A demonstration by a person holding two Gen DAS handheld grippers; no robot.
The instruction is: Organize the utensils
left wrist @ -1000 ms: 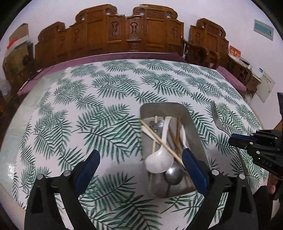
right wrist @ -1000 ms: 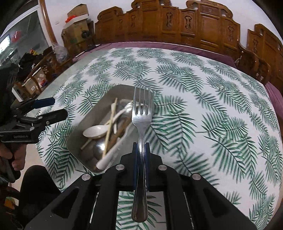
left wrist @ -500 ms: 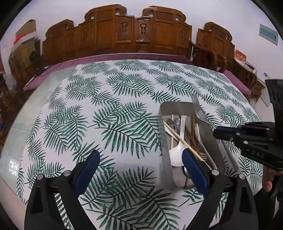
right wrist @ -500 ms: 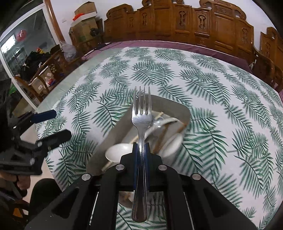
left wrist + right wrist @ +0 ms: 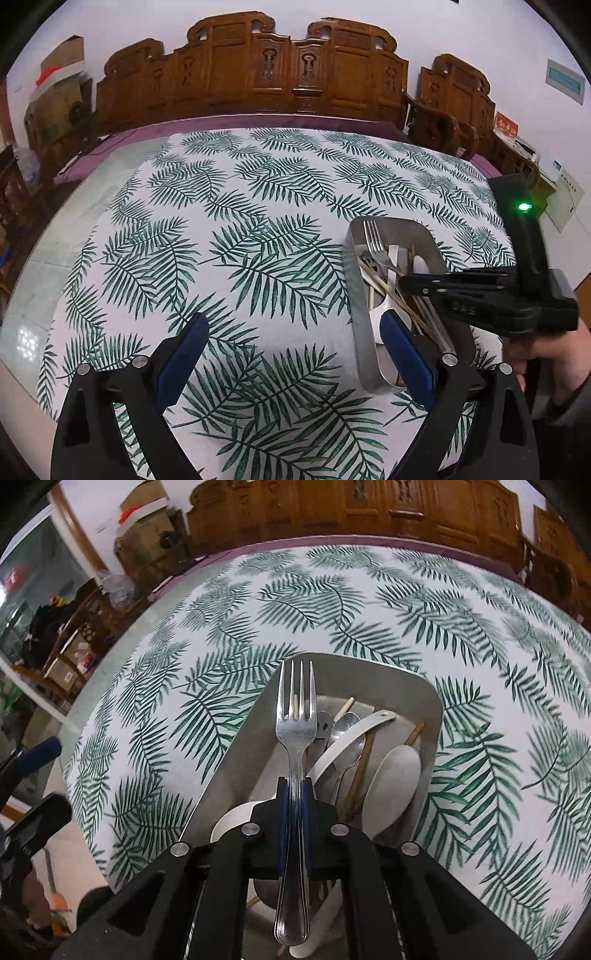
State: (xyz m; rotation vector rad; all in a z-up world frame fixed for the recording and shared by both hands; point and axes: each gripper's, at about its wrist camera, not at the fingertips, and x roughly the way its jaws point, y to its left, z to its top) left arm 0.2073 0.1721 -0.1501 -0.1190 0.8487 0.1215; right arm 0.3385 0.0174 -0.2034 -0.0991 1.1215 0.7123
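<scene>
R gripper (image 5: 294, 794), fork (image 5: 295, 716) over tray (image 5: 236, 760)

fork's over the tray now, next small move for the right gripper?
Probably lower a little, then open. The right gripper is clamped on the fork, which hangs above the tray and its spoons; the left gripper is open and off to the side.

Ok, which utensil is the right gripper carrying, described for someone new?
On the palm-leaf tablecloth sits a steel tray of utensils. Above it, the right gripper clamps a metal fork: the only four-tined piece, over spoons and chopsticks.
</scene>
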